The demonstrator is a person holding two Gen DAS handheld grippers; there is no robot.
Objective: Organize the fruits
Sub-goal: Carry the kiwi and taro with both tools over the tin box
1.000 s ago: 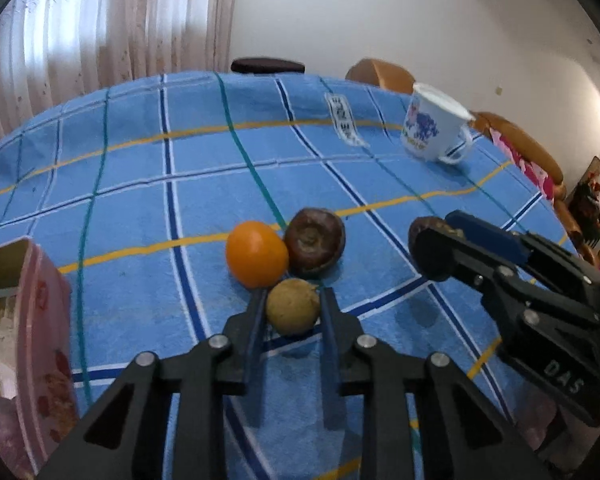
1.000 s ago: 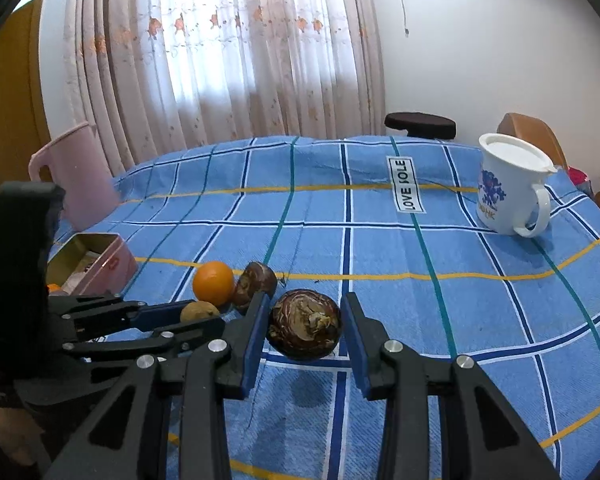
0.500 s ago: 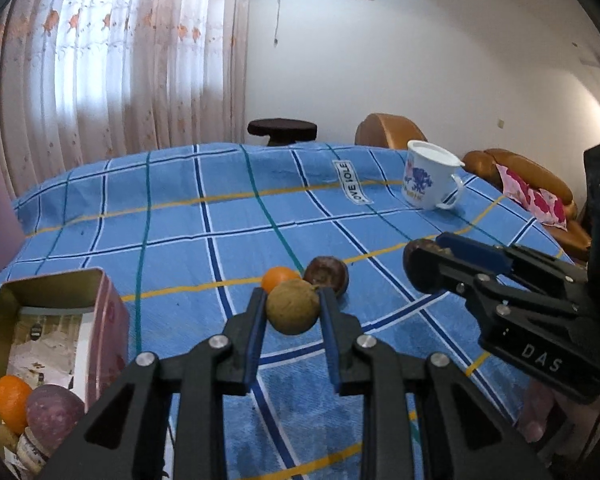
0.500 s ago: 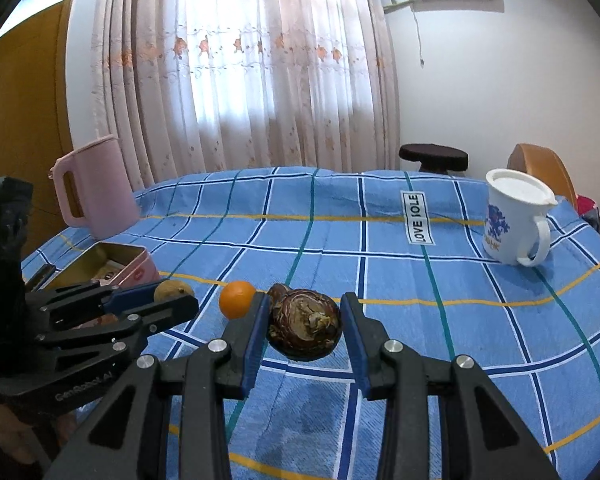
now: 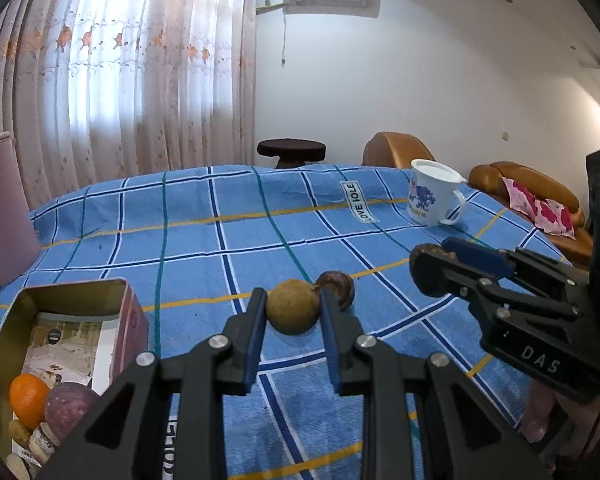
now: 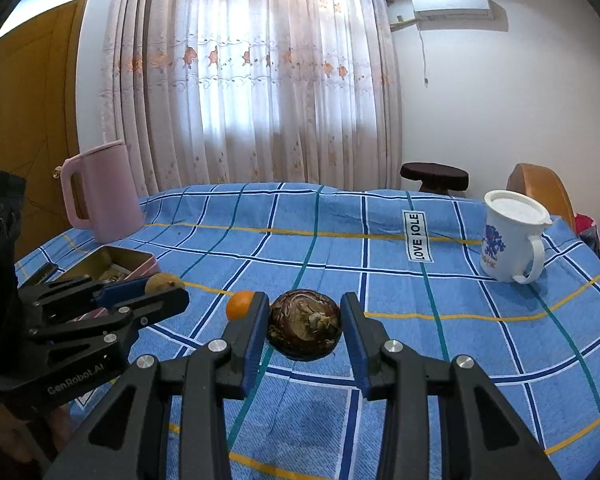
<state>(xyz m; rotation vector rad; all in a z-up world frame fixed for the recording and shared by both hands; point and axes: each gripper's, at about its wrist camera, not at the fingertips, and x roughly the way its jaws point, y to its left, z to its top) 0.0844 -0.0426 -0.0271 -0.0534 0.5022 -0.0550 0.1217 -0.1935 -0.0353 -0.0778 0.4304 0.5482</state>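
Blue checked cloth covers the bench point(image 5: 228, 240). From the left wrist, the left tongs point(image 5: 293, 312) pinch a tan round fruit point(image 5: 293, 311) held up beside the open tin point(image 5: 64, 296), which holds an orange and a purple fruit; carry it over the rim before letting go.

From the right wrist, the right tongs point(image 6: 305, 326) pinch a dark brown fruit point(image 6: 305, 323); hold it level, clear of the left tongs, until the tin is free.

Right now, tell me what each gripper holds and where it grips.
The left gripper clamps the small tan fruit across its sides. The right gripper clamps the dark brown mottled fruit across its widest part.
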